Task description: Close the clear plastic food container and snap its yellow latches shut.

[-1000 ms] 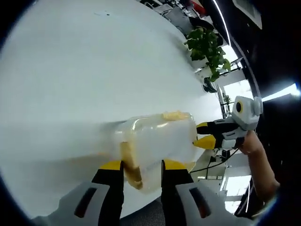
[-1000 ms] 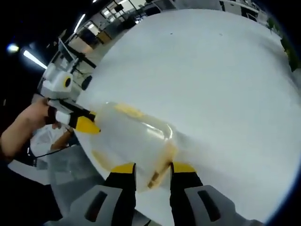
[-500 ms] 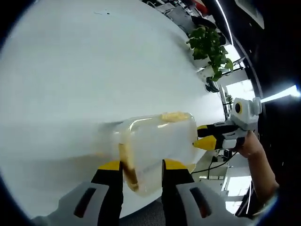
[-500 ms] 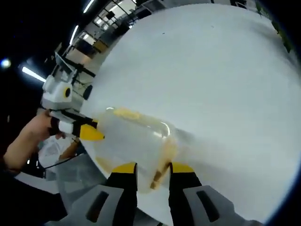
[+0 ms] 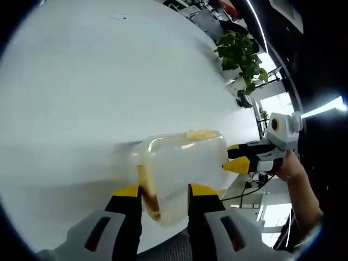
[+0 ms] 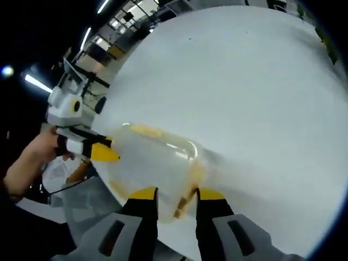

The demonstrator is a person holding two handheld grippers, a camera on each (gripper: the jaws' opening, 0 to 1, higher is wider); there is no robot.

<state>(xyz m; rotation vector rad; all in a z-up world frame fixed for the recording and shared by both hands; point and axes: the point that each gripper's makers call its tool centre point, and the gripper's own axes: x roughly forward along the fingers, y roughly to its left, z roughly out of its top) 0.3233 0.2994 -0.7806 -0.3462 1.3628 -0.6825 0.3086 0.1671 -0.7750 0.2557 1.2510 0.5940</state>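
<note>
One clear container [image 5: 182, 166] sits at the near edge of the white surface [image 5: 98, 81], with a set of tongs at each end; in the left gripper view the left tongs [image 5: 162, 191] stand with their two yellow-tipped jaws narrowly apart, one on either side of the container's near end, where one yellow latch [image 5: 148, 190] runs down between them; whether the jaws press on the plastic I cannot tell; a second yellow latch [image 5: 202, 134] shows on the container's far upper edge; at the right the right tongs [image 5: 237, 157] come in, held by a hand [image 5: 288, 166], their two yellow tips nearly together and touching the container's far end; one potted plant [image 5: 239, 54] stands beyond the surface; in the right gripper view the right tongs [image 6: 175, 194] likewise bracket the container [image 6: 155, 160] with jaws narrowly apart and one latch [image 6: 190, 185] between them; another latch [image 6: 145, 130] lies on the top edge; the left tongs [image 6: 103, 153], held by a hand [image 6: 32, 163], meet the opposite end; the lid looks down on the container.
</note>
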